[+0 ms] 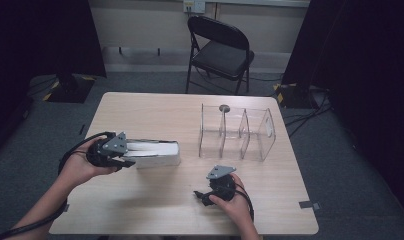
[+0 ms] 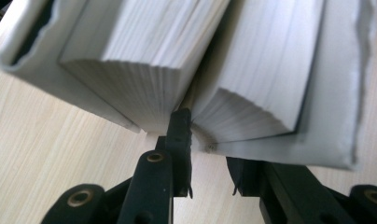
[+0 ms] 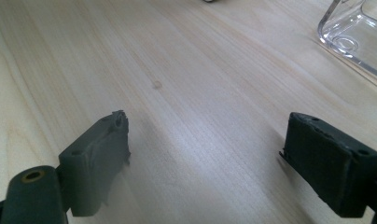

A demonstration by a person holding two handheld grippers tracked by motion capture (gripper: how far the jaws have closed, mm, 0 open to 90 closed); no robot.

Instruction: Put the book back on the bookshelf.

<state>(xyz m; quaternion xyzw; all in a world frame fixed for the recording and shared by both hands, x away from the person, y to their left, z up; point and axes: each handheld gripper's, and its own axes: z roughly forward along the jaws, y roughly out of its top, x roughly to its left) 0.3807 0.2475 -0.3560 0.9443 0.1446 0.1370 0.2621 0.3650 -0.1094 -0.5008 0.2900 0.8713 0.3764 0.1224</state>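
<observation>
the book [image 1: 152, 152] lies flat on the counter [image 1: 155, 112], near the left edge and about halfway from front to back. its white pages face up and toward the person. the left claw [image 1: 126, 161] is at the book's left end, held in the person's left hand [image 1: 82, 167]. in the left gripper view the book [image 2: 186, 70] is split into two thick piles of pages, and one black jaw is pushed into the gap between them. the jaws are closed tight, gripping the right pile of pages and the cover under it.

the right claw [image 1: 200, 196] rests low over the counter near the front edge, a bit right of the middle, held in the right hand [image 1: 236, 202]. in the right gripper view its jaws stand wide apart with bare wood between them.

a clear box [image 1: 237, 132] with three parts stands near the right edge, toward the back. one corner of the box [image 3: 352, 39] peeks into the right gripper view.
</observation>
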